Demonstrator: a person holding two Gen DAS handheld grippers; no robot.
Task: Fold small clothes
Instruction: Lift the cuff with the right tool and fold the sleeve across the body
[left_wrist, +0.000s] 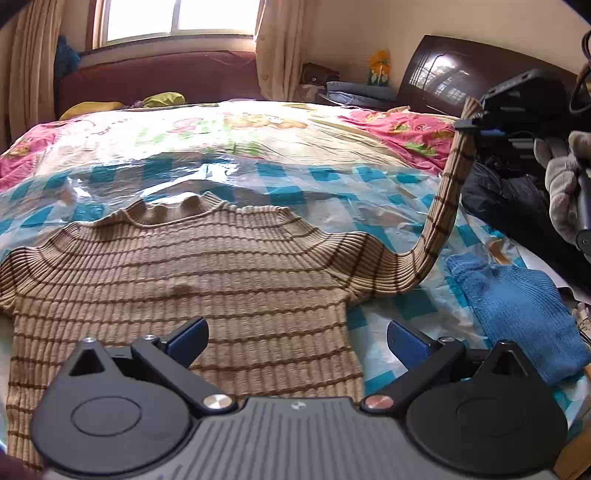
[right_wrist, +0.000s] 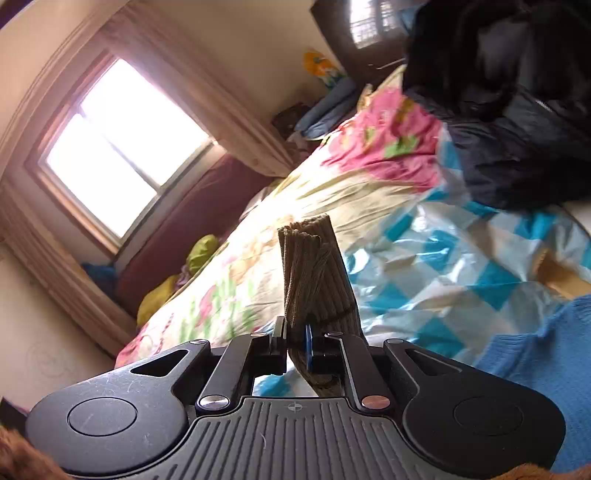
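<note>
A tan ribbed sweater with thin brown stripes (left_wrist: 192, 280) lies flat on the bed, collar away from me. My left gripper (left_wrist: 297, 338) is open and empty, hovering over the sweater's lower right part. My right gripper (right_wrist: 297, 349), also seen in the left wrist view (left_wrist: 474, 122), is shut on the cuff of the sweater's right sleeve (right_wrist: 314, 273) and holds it up high, so the sleeve (left_wrist: 443, 206) rises from the shoulder to the gripper.
A clear plastic sheet over blue-checked cloth (left_wrist: 332, 184) covers the bed under the sweater. A folded blue knit garment (left_wrist: 517, 310) lies to the right. Dark clothing (right_wrist: 509, 122) is piled at the far right. A floral quilt (left_wrist: 258, 125) lies beyond.
</note>
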